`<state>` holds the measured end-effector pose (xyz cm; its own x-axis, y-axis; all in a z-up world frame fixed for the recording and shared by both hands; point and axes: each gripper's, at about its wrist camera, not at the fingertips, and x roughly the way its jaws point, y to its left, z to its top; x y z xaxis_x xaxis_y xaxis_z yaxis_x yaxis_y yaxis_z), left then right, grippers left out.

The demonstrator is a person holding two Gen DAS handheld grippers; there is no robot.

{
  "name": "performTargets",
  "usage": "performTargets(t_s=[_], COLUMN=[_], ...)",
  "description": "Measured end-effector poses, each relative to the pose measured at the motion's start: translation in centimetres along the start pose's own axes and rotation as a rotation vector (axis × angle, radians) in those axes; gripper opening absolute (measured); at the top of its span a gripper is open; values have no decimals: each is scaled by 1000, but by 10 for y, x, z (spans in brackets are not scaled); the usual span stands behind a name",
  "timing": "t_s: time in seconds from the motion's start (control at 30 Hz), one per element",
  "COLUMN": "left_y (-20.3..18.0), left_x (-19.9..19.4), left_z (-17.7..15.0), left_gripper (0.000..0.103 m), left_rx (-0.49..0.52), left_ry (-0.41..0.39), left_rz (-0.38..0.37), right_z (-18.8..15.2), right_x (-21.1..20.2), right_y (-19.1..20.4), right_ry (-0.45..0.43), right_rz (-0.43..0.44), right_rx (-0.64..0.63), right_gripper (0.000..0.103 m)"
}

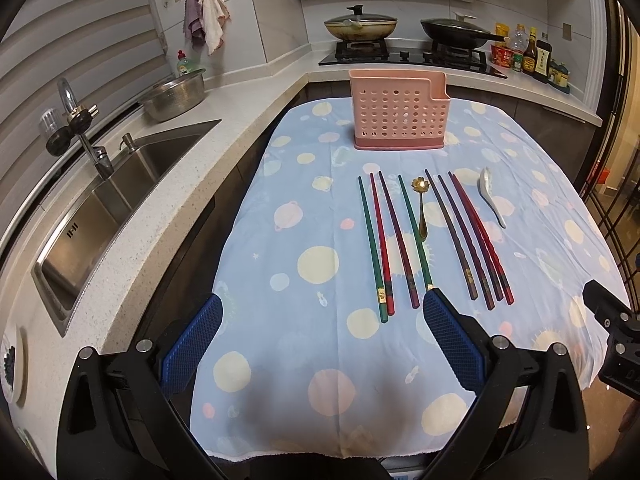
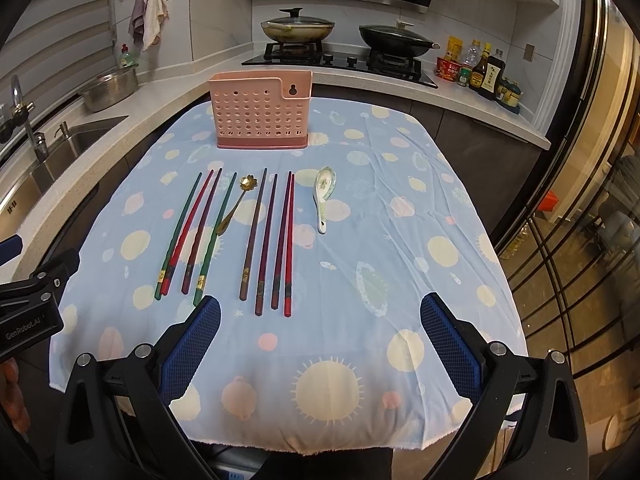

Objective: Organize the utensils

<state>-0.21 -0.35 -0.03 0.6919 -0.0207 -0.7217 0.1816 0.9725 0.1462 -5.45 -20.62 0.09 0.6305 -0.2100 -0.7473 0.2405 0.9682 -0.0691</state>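
A pink perforated utensil holder (image 1: 399, 114) (image 2: 262, 114) stands at the far end of the blue patterned tablecloth (image 1: 304, 360) (image 2: 360, 340). In front of it lie several chopsticks in a row: green, red and purple ones (image 1: 380, 244) (image 2: 188, 236) on the left, darker ones (image 1: 472, 240) (image 2: 272, 240) on the right. A gold flower spoon (image 1: 421, 206) (image 2: 234, 208) lies between the groups, and a white ceramic spoon (image 1: 492, 196) (image 2: 323, 196) lies to the right. My left gripper (image 1: 322, 316) is open, near the chopstick ends. My right gripper (image 2: 320, 316) is open, empty.
A sink (image 1: 112, 200) with a tap and a steel bowl (image 1: 176, 94) are on the counter at left. Behind the table is a stove with two lidded pans (image 2: 298, 28) and sauce bottles (image 2: 480, 70). A glass door (image 2: 580, 220) is at right.
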Motion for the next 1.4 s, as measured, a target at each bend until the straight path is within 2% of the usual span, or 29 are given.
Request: performTargets(t_s=[1.4], left_y=[-1], left_x=[-4], left_z=[-3], left_gripper=[96], left_rx=[6], left_ry=[5], left_rz=[-6], right_z=[-12], right_x=[-12], right_y=[7], right_ry=[6], right_rz=[21], right_rx=[-1], right_gripper=[96])
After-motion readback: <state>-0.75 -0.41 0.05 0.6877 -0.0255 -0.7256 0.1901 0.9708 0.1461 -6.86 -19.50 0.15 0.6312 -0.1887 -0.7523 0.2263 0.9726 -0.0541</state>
